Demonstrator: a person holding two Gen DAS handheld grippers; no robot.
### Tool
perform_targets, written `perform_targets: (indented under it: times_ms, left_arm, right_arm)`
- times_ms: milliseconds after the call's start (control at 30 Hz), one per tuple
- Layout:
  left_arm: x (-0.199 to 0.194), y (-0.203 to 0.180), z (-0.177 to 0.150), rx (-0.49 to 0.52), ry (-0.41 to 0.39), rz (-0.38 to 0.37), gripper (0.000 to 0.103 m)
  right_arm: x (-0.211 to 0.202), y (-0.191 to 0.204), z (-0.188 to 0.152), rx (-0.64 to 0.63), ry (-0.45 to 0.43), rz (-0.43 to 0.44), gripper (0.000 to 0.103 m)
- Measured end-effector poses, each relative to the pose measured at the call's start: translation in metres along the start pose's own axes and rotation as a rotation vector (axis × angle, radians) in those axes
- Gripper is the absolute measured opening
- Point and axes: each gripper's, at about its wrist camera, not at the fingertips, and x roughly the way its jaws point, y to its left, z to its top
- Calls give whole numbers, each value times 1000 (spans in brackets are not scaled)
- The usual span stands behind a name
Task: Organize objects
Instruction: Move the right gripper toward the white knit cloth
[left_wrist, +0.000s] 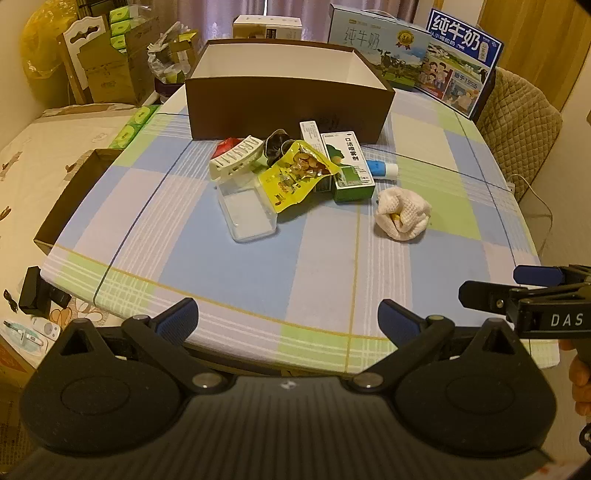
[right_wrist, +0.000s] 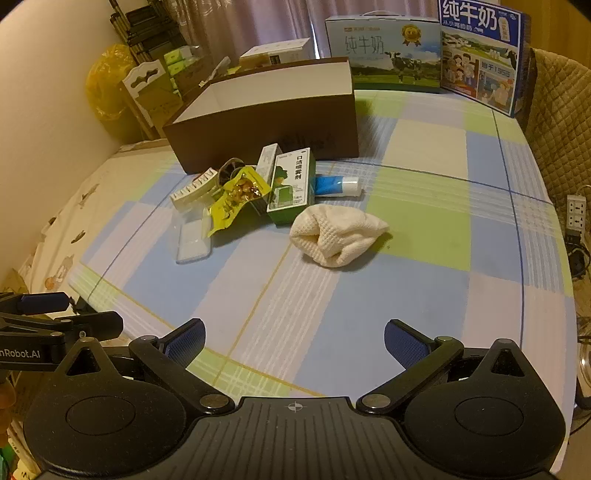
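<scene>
Big brown cardboard box (left_wrist: 288, 107), open top, white inside, sits far on table. Just in front, a pile: white comb-like clip (left_wrist: 236, 157), yellow snack bag (left_wrist: 295, 175), green box (left_wrist: 345, 166), clear plastic tray (left_wrist: 247, 210), blue-white tube (left_wrist: 382, 170). White crumpled cloth (left_wrist: 402, 212) lies nearer, to the right.

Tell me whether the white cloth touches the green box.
Apart. The left wrist view shows a strip of tablecloth between the white cloth and the green box.

Black left gripper (left_wrist: 287, 319) and right gripper (right_wrist: 294, 339), blue-padded fingers.
</scene>
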Motion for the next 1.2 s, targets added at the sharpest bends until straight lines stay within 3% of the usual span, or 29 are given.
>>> perform_targets:
  times_ms: [1200]
  left_arm:
    - [29, -14, 25, -57, 25, 51, 102]
  right_arm:
    - [31, -32, 26, -42, 34, 45, 101]
